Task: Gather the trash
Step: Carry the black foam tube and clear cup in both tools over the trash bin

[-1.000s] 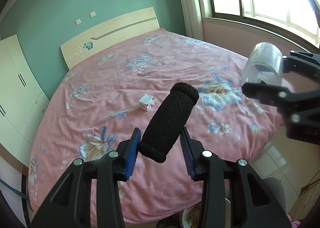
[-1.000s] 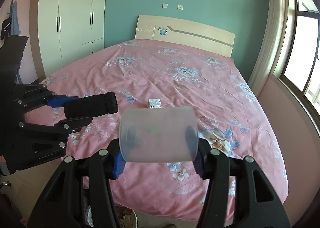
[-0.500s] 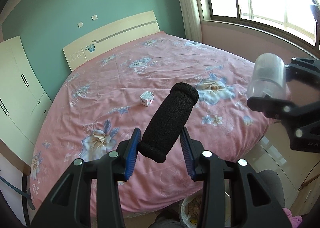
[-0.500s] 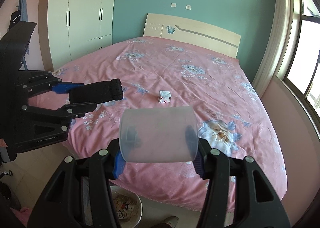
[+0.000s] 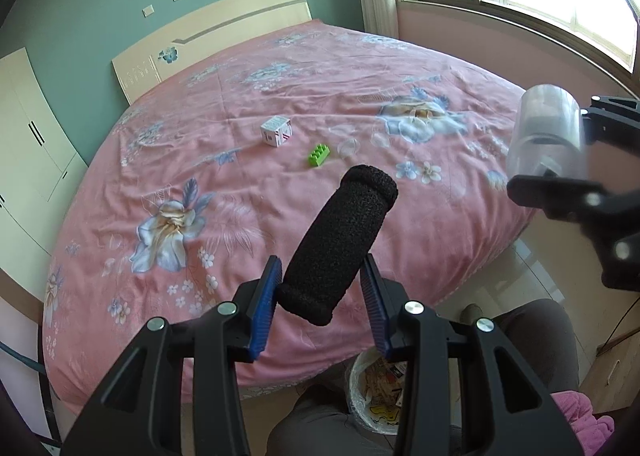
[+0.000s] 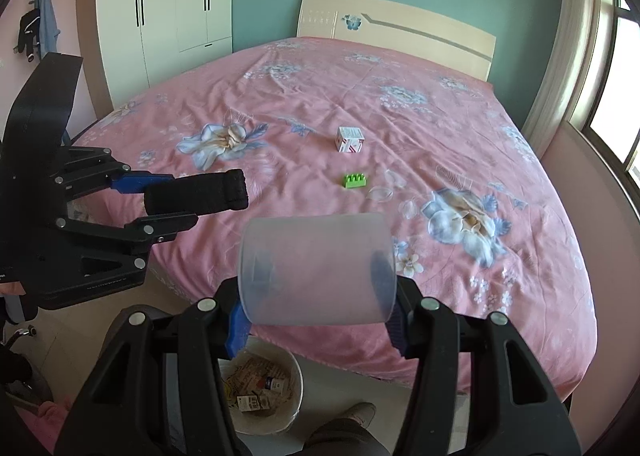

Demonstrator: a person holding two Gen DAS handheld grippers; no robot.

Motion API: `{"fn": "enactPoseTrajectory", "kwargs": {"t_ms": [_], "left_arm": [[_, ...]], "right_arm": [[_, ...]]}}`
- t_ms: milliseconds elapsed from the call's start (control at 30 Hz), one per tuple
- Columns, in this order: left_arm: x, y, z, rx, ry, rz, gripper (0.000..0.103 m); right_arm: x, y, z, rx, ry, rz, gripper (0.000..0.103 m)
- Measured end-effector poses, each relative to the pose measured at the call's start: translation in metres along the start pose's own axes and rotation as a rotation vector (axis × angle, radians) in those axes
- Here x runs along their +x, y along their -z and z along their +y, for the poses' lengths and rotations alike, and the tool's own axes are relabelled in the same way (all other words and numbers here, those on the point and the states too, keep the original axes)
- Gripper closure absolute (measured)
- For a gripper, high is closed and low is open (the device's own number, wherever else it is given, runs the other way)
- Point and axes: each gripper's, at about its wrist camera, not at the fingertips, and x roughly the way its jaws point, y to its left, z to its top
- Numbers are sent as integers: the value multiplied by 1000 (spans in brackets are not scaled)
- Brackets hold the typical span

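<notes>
Right wrist view, left to right. Left gripper (image 6: 176,198) sits at mid-left of frame, jaws clenched on a black foam roll (image 6: 196,192) that sticks out toward the bed. Wastebasket (image 6: 294,368) is at bottom centre, on the floor just off the bed edge, with paper scraps already inside. Right gripper (image 6: 316,320) is at lower centre, jaws grasping a clear plastic cup (image 6: 316,268) lying sideways between the pads. On the pink bedspread (image 6: 500,296), above centre: a green toy brick (image 6: 355,180), and past it a small white carton (image 6: 350,139). Neither is touched.

Left wrist view agrees: foam roll (image 5: 340,244) held at centre, wastebasket (image 5: 362,372) directly under the fingers at bottom centre, cup (image 5: 546,136) at right edge.

Step in hand, as I read it: carry to bin, both hands loaded. Next: bring each gripper over the basket mouth, then open. The left one looks almost lined up. The cup is wide and light, so centre it or it may clip the rim. Then back for the carton; the brick may not count as trash.
</notes>
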Motion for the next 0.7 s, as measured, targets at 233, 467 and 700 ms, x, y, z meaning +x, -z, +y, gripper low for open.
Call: {"fn": "enactPoseTrajectory", "kwargs": {"t_ms": [233, 467, 700], "left_arm": [[35, 28, -9, 0, 26, 80, 60], [69, 56, -20, 6, 52, 160, 60], [101, 83, -32, 13, 78, 238, 60]], "right_arm": [[36, 33, 6, 22, -36, 81, 48], [72, 68, 13, 37, -71, 167, 48], [103, 99, 17, 53, -98, 246, 48]]}}
